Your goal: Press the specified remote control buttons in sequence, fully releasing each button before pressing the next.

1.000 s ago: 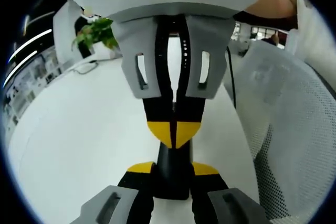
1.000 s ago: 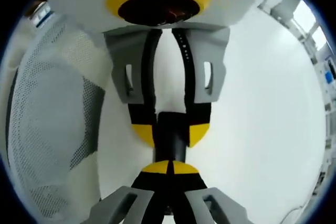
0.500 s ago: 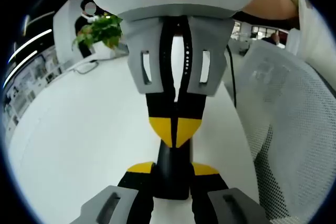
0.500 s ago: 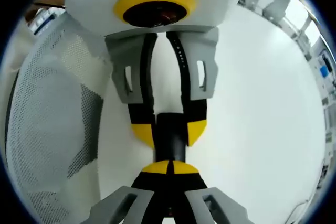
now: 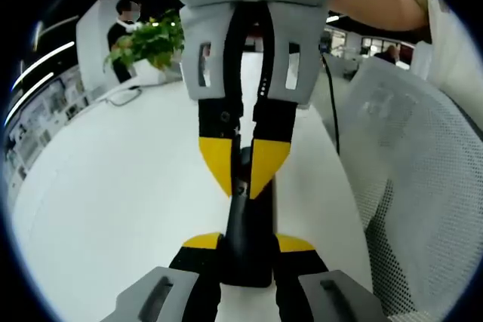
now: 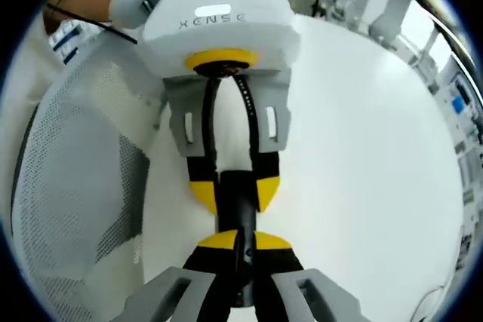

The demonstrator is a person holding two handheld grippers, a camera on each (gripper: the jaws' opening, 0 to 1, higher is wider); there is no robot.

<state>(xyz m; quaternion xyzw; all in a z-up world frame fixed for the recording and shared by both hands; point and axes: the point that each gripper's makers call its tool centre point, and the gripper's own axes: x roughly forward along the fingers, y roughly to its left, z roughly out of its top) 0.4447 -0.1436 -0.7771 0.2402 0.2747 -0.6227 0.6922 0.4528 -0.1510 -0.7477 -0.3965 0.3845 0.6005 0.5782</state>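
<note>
An office: white desk (image 5: 113, 186), potted plant (image 5: 143, 43), mesh chair (image 5: 423, 186).

White table (image 5: 113, 186) open leftward, mesh chair (image 5: 407, 156) blocking the right

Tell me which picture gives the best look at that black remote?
The left gripper view: the black remote runs lengthwise, clamped near its end by the left tongs. In the right gripper view the remote is mostly covered by both tongs.

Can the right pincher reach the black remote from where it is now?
Probably yes. The left gripper is shut on the remote, and the right gripper has its yellow tips right at the remote's far end, seemingly touching it, with nothing in between. Only white table lies around them.
</note>
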